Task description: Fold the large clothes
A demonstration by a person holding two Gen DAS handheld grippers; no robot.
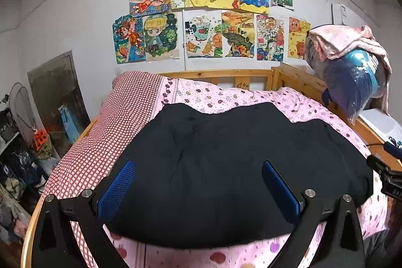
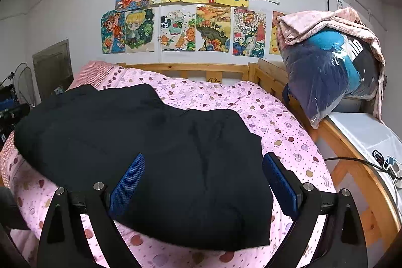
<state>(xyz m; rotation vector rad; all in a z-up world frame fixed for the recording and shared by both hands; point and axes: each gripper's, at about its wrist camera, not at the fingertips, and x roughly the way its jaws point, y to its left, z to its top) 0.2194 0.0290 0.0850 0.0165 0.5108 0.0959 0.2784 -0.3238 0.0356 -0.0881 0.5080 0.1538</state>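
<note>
Centrally, the dark garment lies folded and lightly creased on the pink bed, spreading beyond both grippers' wide-open, empty fingers at frame bottom.

- A home bedroom, likely a child's.
- A wooden bed fills the middle, under a pink fruit-print sheet.
- Bright drawings are taped to the white wall above the headboard.
- Right of the bed, a bagged bundle sits under a pink blanket.
- Left of the bed: a fan and clutter.
</note>
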